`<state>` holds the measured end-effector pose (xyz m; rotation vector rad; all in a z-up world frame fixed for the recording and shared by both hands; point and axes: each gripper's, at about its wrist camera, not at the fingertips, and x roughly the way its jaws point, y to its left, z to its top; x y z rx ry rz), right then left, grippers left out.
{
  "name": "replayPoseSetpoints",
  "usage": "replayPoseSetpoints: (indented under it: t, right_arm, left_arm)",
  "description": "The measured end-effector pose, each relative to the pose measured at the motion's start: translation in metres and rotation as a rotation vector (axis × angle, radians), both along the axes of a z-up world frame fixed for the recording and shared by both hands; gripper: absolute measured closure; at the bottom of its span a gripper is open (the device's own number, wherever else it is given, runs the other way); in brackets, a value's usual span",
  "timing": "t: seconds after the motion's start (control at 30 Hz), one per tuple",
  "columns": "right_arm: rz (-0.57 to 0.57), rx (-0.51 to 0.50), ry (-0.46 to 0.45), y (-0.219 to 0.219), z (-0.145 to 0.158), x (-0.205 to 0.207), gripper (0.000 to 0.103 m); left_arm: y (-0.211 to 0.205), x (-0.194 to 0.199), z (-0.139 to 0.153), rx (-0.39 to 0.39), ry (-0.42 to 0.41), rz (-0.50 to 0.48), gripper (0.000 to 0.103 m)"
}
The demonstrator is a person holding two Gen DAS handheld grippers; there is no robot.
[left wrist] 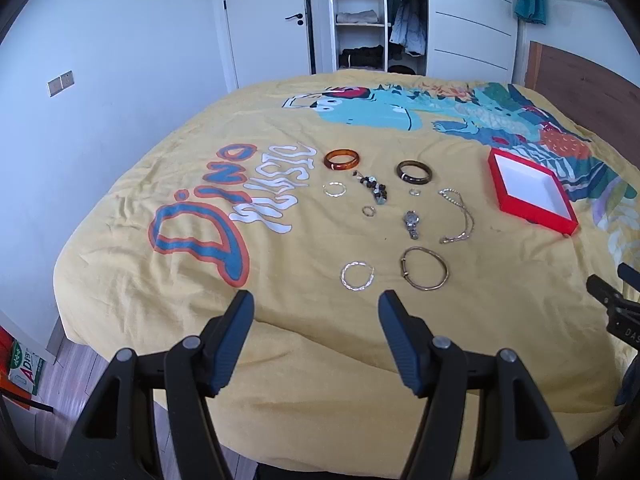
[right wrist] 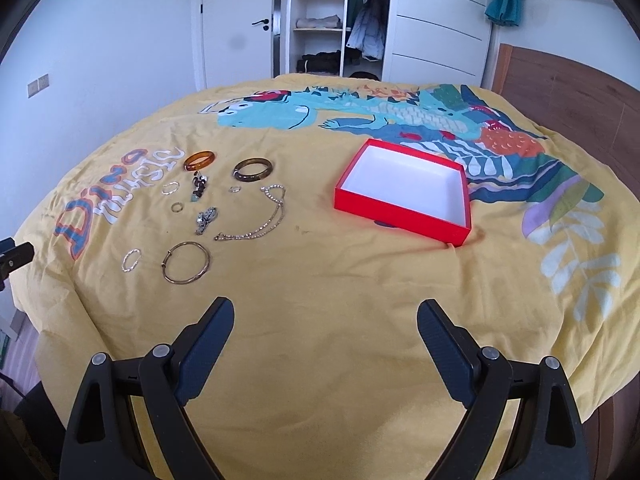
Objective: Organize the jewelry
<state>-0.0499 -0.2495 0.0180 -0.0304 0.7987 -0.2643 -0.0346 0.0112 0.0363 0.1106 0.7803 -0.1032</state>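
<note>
Several pieces of jewelry lie spread on a yellow bedspread (left wrist: pixel 304 340). Among them are an amber bangle (left wrist: pixel 341 159), a dark bangle (left wrist: pixel 414 171), a beaded strand (left wrist: pixel 372 188), a silver chain necklace (left wrist: pixel 460 216), a watch-like piece (left wrist: pixel 411 222), a thin gold bangle (left wrist: pixel 425 273) and a silver hoop (left wrist: pixel 356 276). A red box with a white inside (right wrist: pixel 404 192) sits empty to their right. My left gripper (left wrist: pixel 316 312) hangs open above the near edge of the bed, short of the silver hoop. My right gripper (right wrist: pixel 325 316) is wide open over bare bedspread, nothing between its fingers.
Small rings (left wrist: pixel 369 211) (left wrist: pixel 414 192) and a thin silver bracelet (left wrist: pixel 334 189) lie among the pieces. A wooden headboard (right wrist: pixel 568 92) bounds the right side. An open wardrobe (left wrist: pixel 360 20) and a door stand behind the bed. Floor shows at the lower left (left wrist: pixel 72 364).
</note>
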Motion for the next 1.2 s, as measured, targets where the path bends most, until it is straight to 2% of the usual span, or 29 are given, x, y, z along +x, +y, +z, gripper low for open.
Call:
replayPoseSetpoints:
  t: [0.2,0.4,0.57,0.97,1.2]
  right_arm:
    - [0.008,-0.002,0.021,0.001,-0.011,0.002,0.007]
    - [-0.009,0.031,0.039,-0.006,-0.02,-0.002,0.001]
    - [-0.012,0.034,0.051,-0.004,-0.021,-0.002,0.0]
    - [0.092,0.055,0.086,0.032,-0.007,0.005,0.0]
    - [0.131,0.072,0.141,0.052,-0.004,0.022,0.0]
  left_arm:
    - [0.002,-0.008,0.008,-0.005,-0.011,0.019,0.04]
    - [-0.003,-0.006,0.003,0.014,-0.007,0.018,0.04]
    - [-0.005,-0.003,0.0,0.019,-0.004,0.021,0.04]
    - [0.005,0.02,-0.021,-0.006,0.068,0.012,0.04]
    - [0.011,0.027,-0.033,-0.002,0.11,-0.016,0.04]
